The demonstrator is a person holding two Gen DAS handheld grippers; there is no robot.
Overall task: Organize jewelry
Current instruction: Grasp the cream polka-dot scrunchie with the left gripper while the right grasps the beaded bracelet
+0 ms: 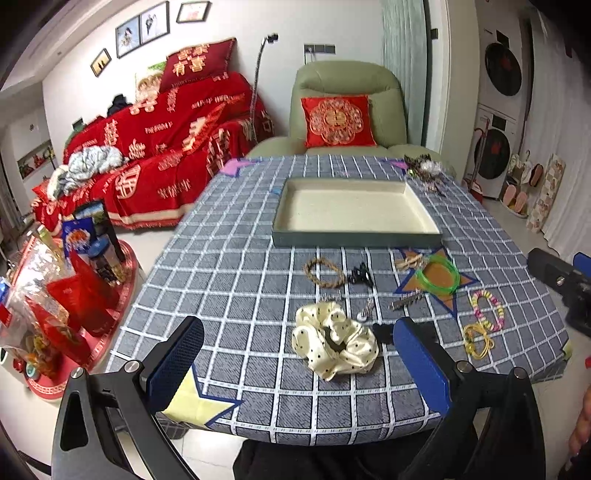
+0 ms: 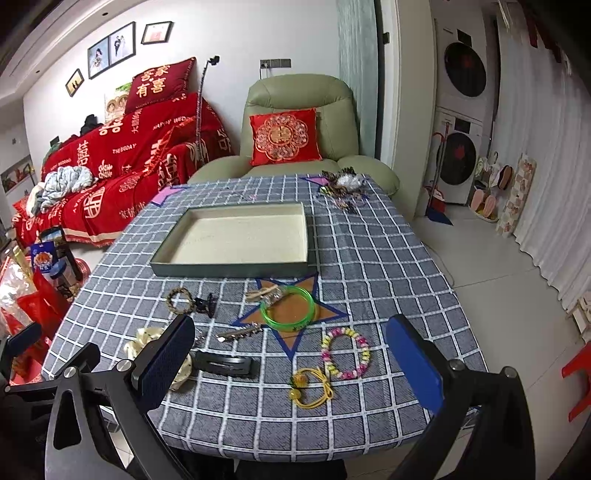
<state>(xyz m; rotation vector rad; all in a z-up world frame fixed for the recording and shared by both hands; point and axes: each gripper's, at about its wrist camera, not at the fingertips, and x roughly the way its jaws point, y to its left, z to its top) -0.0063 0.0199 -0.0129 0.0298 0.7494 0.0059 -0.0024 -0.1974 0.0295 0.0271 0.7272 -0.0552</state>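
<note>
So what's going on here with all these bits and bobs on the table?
A person holds a gripper in each hand, about to sort jewelry and hair accessories into the tray. Nothing is in the tray. Both the left gripper and right gripper hover with jaws open and hold nothing. A cream scrunchie, a green bangle and a beaded bracelet lie on the checked tablecloth in front of the tray.

red sofa [image 1: 155,147] | green armchair [image 1: 343,85] | stacked washers [image 2: 461,122] | wall photos [image 2: 110,48]

white walls with framed photos [image 1: 142,27], red-draped sofa [image 1: 162,147], green armchair [image 2: 295,122], stacked washers [image 2: 460,125]
</note>
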